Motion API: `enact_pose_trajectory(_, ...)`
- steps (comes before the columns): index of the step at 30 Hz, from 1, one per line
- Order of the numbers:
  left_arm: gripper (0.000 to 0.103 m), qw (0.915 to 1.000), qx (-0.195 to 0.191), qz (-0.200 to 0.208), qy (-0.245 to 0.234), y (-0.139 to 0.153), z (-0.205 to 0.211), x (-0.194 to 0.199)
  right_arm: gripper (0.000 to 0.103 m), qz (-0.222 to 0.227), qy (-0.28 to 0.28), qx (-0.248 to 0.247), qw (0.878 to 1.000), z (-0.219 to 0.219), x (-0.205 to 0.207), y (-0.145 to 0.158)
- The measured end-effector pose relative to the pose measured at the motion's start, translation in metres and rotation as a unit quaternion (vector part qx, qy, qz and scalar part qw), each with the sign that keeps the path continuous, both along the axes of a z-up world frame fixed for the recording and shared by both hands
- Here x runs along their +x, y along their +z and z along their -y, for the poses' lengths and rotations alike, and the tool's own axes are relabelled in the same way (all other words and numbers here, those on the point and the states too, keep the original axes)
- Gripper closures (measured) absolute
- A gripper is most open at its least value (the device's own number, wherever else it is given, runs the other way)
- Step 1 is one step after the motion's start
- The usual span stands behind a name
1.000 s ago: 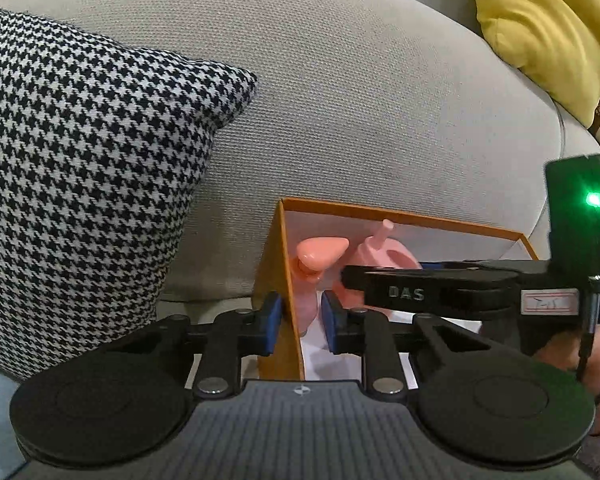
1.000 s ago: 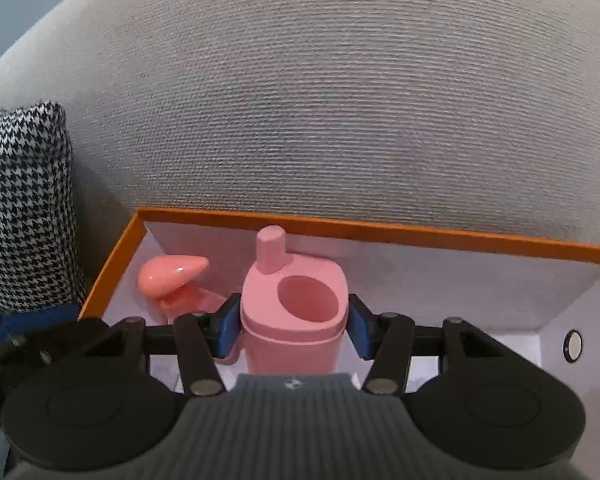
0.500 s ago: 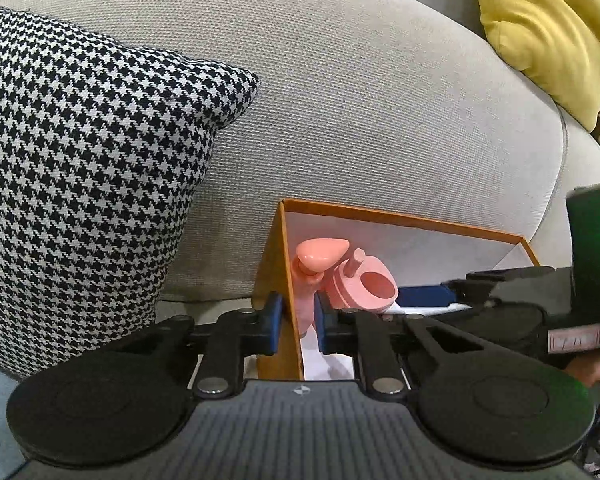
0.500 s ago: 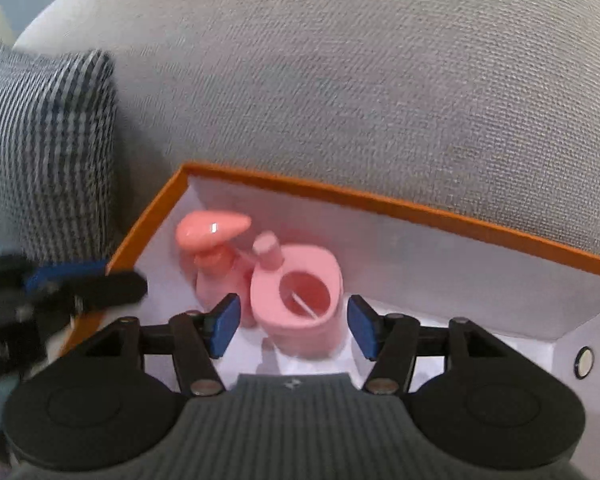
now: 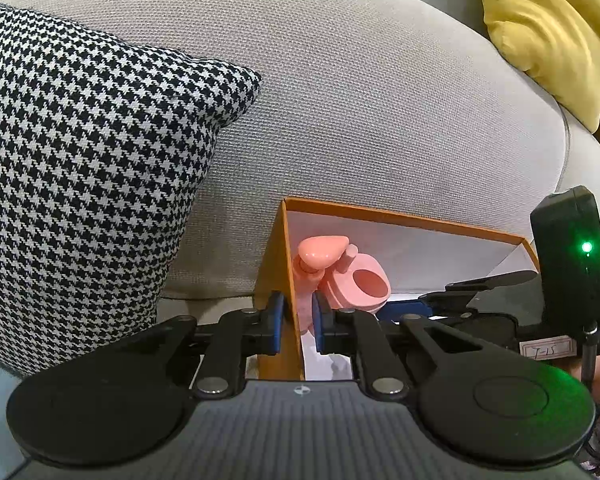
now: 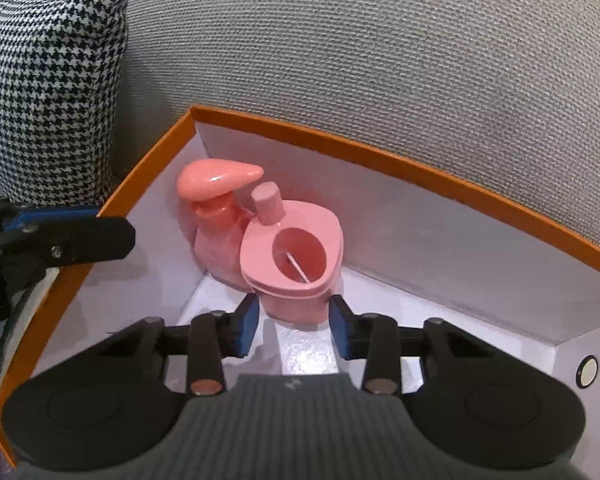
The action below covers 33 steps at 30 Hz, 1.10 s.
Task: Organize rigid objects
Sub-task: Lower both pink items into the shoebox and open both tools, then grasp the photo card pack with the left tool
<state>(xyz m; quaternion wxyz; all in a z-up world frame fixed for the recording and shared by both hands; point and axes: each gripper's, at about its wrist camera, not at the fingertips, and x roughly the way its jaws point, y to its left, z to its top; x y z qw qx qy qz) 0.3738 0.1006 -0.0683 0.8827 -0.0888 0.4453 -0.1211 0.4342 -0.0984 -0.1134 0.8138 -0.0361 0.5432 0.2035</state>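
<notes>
Two pink things stand touching in the far left corner of the orange box [image 6: 320, 136]: a pump bottle [image 6: 216, 216] and a holder [image 6: 296, 264] with a round hole on top. The left gripper [image 5: 296, 320] is clamped fully on the box's left wall, steadying it. The right gripper [image 6: 292, 324] hangs just short of the holder, pads clear of it, jaws closing on nothing. Best to draw it straight back and up, clear of the rim, so the holder stays upright.
</notes>
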Motion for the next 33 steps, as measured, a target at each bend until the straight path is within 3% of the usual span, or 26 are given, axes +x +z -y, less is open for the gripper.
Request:
enact_pose_trajectory(5, 0.087, 1.0, 0.0, 0.004, 0.003, 0.001, -0.002, -0.001, 0.063, -0.004, -0.006, 0.004, 1.0, 0.004, 0.015, 0.002)
enact_pose_trajectory(9, 0.087, 0.9995, -0.003, 0.031, 0.008, 0.016, -0.003, -0.017, 0.063, 0.01, -0.009, 0.004, 1.0, 0.009, 0.006, 0.018)
enact_pose_trajectory(14, 0.087, 0.9966, 0.007, 0.081, 0.015, 0.043, -0.006, -0.06, 0.063, 0.042, -0.031, 0.031, 0.998, 0.028, -0.024, 0.047)
enact_pose_trajectory(19, 0.087, 0.996, -0.018, 0.087, 0.013, 0.058, -0.015, -0.117, 0.062, 0.09, -0.048, 0.065, 0.993, 0.046, -0.082, 0.084)
enact_pose_trajectory(22, 0.087, 0.9976, -0.037, 0.059, -0.002, 0.055, -0.015, -0.15, 0.062, 0.114, -0.055, 0.079, 0.989, 0.058, -0.125, 0.093)
enact_pose_trajectory(27, 0.087, 0.999, -0.031, -0.032, -0.005, 0.028, -0.004, -0.197, 0.062, 0.117, -0.066, 0.101, 0.986, 0.071, -0.188, 0.099)
enact_pose_trajectory(33, 0.085, 0.9887, -0.04, -0.143, 0.02, -0.008, 0.001, -0.243, 0.062, 0.08, -0.087, 0.094, 0.989, 0.08, -0.257, 0.078)
